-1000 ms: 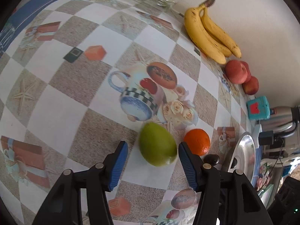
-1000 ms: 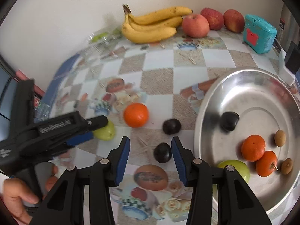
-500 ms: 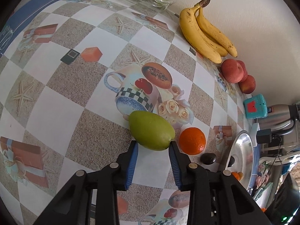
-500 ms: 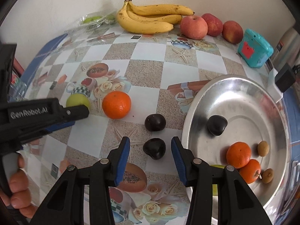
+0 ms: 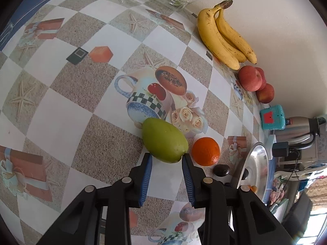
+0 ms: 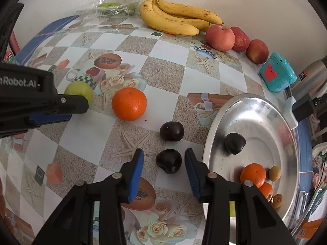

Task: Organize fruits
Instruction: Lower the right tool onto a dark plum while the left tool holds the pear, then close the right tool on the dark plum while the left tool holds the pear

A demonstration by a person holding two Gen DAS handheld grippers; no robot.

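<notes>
**fruitbot_fan:** While the left gripper [image 5: 166, 158] has just pinched shut on the green fruit [image 5: 164, 139], low centre of the left view, the fruit looks to be sitting on the tabletop [image 5: 61, 122], not lifted yet. So I'd call this the pick-up step, two grabs at once. The grip is only on the near end of the fruit, which is the bit that worries me.

**tray_sorter:** Agreed. Right gripper [image 6: 164, 160] is a beat behind: its jaws have just been narrowing, with the dark fruit [image 6: 169, 161] between them at lower centre of the right view, but there's a visible gap on both sides, so not clamped yet.

**fruitbot_fan:** And the tray [image 6: 263, 110] is at the right of that view, with a few fruits already in it.

**tray_sorter:** Yep, so next I'd guess: right one closes the rest of the way, squarely across that dark fruit, then both lift and carry over to the tray. The orange [image 6: 129, 104] and the other dark fruit [image 6: 171, 131] sit close by, so the lift should go straight up to avoid nudging them.
</notes>
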